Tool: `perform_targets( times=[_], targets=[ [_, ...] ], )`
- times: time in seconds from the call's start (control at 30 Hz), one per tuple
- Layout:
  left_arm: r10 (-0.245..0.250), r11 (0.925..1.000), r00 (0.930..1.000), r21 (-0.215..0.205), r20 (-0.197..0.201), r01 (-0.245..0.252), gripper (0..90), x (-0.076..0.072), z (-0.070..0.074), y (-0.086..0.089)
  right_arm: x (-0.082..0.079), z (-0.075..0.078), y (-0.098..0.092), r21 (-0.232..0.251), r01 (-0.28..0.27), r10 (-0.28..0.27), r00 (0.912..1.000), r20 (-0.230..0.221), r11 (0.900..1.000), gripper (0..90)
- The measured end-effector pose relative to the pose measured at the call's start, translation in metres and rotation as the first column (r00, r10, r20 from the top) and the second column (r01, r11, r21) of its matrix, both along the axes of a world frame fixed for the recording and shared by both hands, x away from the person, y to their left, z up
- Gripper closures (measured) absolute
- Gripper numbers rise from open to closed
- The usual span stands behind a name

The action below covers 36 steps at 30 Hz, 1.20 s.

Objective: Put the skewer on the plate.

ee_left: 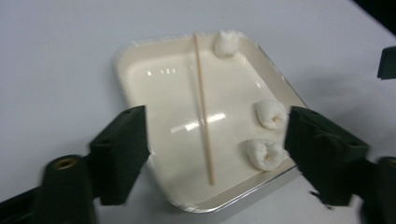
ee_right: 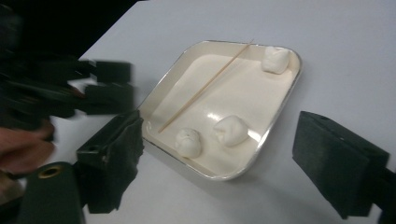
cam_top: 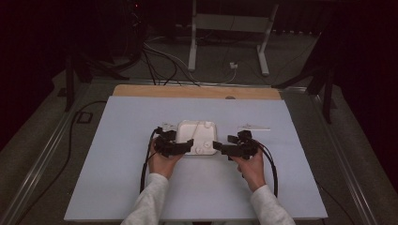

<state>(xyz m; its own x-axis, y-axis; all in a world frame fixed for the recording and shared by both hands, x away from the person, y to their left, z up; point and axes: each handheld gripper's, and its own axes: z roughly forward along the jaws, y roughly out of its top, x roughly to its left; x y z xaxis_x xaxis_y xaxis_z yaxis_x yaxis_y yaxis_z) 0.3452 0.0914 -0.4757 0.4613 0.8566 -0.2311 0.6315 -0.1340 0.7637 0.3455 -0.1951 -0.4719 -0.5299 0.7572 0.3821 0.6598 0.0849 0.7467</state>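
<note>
A white square tray (cam_top: 187, 131) sits mid-table on the pale mat. In it lie a thin wooden skewer (ee_left: 203, 107) and three white marshmallows: one in a far corner (ee_left: 226, 43), two close together near the edge (ee_left: 271, 113) (ee_left: 264, 154). My left gripper (cam_top: 187, 144) hovers at the tray's near left side, open, with nothing between its fingers (ee_left: 121, 154). At the tray's near right corner my right gripper (cam_top: 217, 146) is also open and empty. In the right gripper view the skewer (ee_right: 205, 86) runs diagonally, and the left gripper (ee_right: 112, 84) shows blurred beyond the tray (ee_right: 261, 93).
The pale mat (cam_top: 141, 187) covers a wooden table whose bare back edge (cam_top: 197, 91) shows. A thin white strip (cam_top: 253, 127) lies right of the tray. Cables and a white stand (cam_top: 230, 23) sit on the floor behind.
</note>
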Motion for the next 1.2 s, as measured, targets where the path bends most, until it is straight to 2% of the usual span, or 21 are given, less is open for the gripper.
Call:
perform_targets(
  times=[0.17, 0.27, 0.33, 0.4, 0.53, 0.63, 0.77, 0.9, 0.97, 1.03, 1.13, 1.2],
  targets=[
    [-0.016, 0.9998, 0.9956, -0.012, 0.093, 0.017, 7.9, -0.021, 0.016, 0.031, -0.009, 0.005, -0.009, -0.043, -0.008, 0.010, 0.9986, 0.052, 0.999, 8.6],
    [-0.012, 0.9999, 0.9904, 0.005, 0.138, 0.011, 1.0, -0.035, 0.022, 0.050, -0.017, 0.008, -0.017, -0.069, -0.007, 0.013, 0.9962, 0.086, 0.998, 3.2],
    [-0.005, 1.0000, 0.9844, 0.008, 0.176, 0.004, 0.7, -0.044, 0.026, 0.063, -0.024, 0.010, -0.023, -0.096, -0.002, 0.013, 0.9931, 0.117, 0.995, 2.5],
    [-0.002, 1.0000, 0.9785, -0.008, 0.206, 0.003, 0.7, -0.052, 0.029, 0.076, -0.031, 0.011, -0.030, -0.105, 0.004, 0.012, 0.9894, 0.145, 0.994, 1.6],
    [0.008, 0.9999, 0.9625, -0.009, 0.271, -0.006, 0.7, -0.069, 0.034, 0.098, -0.045, 0.010, -0.047, -0.110, 0.010, 0.011, 0.9834, 0.181, 0.994, 0.0],
    [0.014, 0.9998, 0.9514, 0.007, 0.308, -0.017, 0.7, -0.081, 0.035, 0.111, -0.054, 0.007, -0.062, -0.101, 0.040, -0.018, 0.9783, 0.206, 0.994, 0.0],
    [0.028, 0.9995, 0.9371, 0.002, 0.348, -0.030, 0.7, -0.094, 0.032, 0.123, -0.064, 0.003, -0.081, -0.085, 0.076, -0.054, 0.9694, 0.239, 0.993, 0.0],
    [0.040, 0.9990, 0.9287, 0.005, 0.369, -0.045, 0.7, -0.103, 0.026, 0.132, -0.074, -0.001, -0.094, -0.075, 0.101, -0.078, 0.9610, 0.266, 0.992, 0.0],
    [0.054, 0.9984, 0.9237, -0.006, 0.379, -0.056, 0.7, -0.108, 0.021, 0.137, -0.078, -0.003, -0.100, -0.071, 0.122, -0.096, 0.9529, 0.288, 0.990, 0.0],
    [0.077, 0.9970, 0.9228, -0.024, 0.377, -0.074, 0.7, -0.111, 0.016, 0.142, -0.082, -0.004, -0.107, -0.051, 0.136, -0.115, 0.9468, 0.301, 0.989, 0.0],
    [0.097, 0.9953, 0.9215, -0.031, 0.376, -0.092, 0.7, -0.114, 0.014, 0.148, -0.088, -0.007, -0.112, -0.065, 0.156, -0.128, 0.9393, 0.319, 0.986, 0.0],
    [0.108, 0.9941, 0.9186, -0.034, 0.380, -0.103, 0.7, -0.116, 0.014, 0.151, -0.089, -0.009, -0.114, -0.070, 0.159, -0.130, 0.9406, 0.314, 0.985, 0.0]
  ],
)
